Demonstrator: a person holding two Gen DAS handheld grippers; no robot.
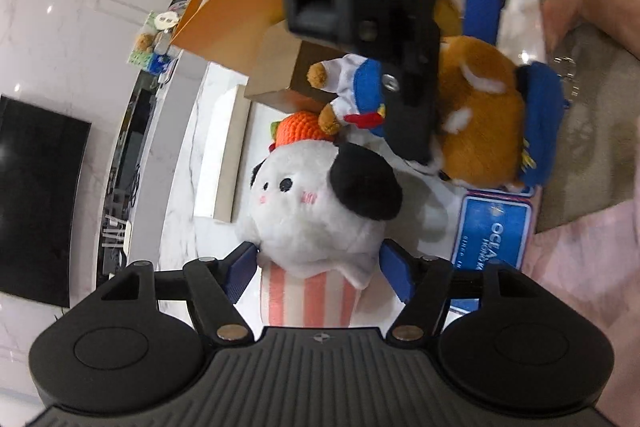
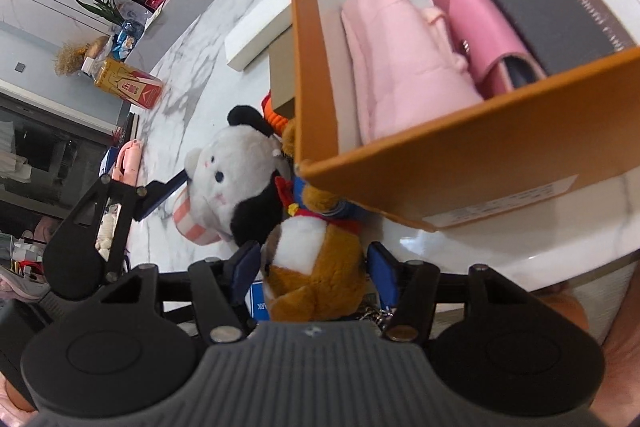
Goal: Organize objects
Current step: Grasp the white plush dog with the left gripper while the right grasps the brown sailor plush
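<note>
Plush dog (image 1: pixel 316 203) between spread left tool (image 1: pixel 320 267) pads, right tool (image 2: pixel 316 267) straddling brown plush (image 2: pixel 320 275) unclenched, blue tag (image 1: pixel 494 231) reading "OCEA", orange box (image 2: pixel 460 163)

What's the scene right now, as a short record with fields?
surface: marble tabletop
left tool: open, jaws on either side of the white plush dog
right tool: jaws on either side of the brown plush; grip unclear
next to brown plush: blue tin
box: orange box beside the toys, holding a pink garment and a pink wallet
</note>
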